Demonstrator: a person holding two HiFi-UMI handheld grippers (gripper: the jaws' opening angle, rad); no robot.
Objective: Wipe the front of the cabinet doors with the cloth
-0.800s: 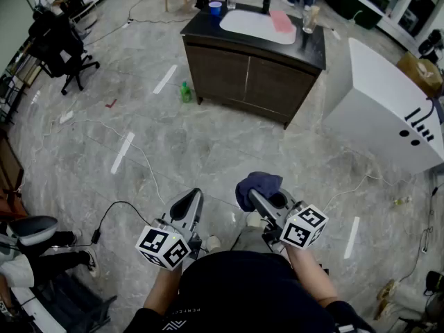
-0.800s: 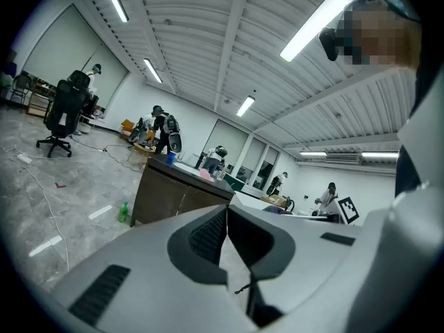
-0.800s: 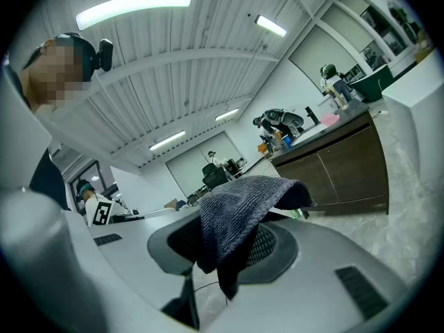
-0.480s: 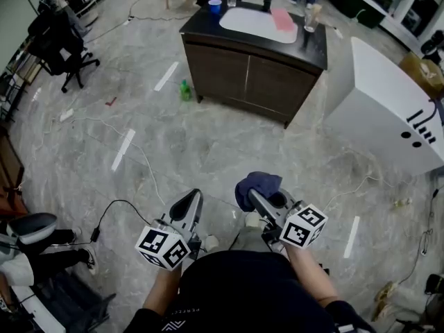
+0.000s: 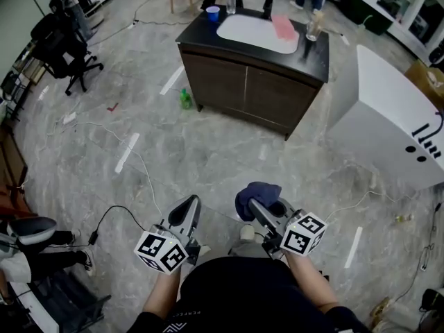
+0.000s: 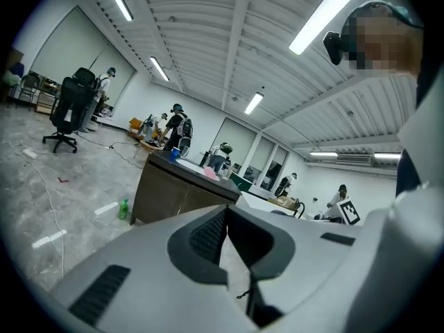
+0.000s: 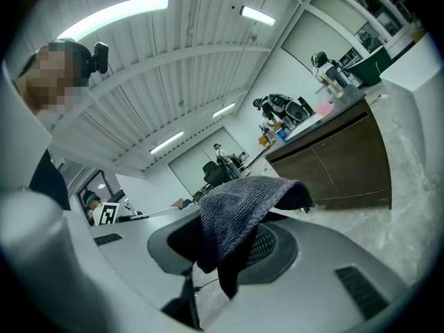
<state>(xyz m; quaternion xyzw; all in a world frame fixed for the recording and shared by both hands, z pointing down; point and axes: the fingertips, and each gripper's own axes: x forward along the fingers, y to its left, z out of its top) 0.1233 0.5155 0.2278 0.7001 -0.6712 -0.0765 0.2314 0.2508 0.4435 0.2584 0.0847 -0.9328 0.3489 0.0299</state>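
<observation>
R gripper (image 5: 258,207) jaws are clamped on a dark blue cloth (image 5: 257,189), which is bunched and draped over the tips. L gripper (image 5: 189,208) jaws are pressed together w/ nothing between. Both are held side by side, well apart from the dark cabinet doors (image 5: 250,89) across the floor (image 5: 208,151). A green bottle (image 5: 185,99) is seen just beside the cabinet's left corner.

This is a big test lab: a lone sink cabinet (image 5: 246,92) stands on the grey floor (image 5: 208,165) at the top, cables (image 5: 142,168) and tape strips (image 5: 127,152) cross it, an office chair (image 5: 66,47) sits upper left.
</observation>
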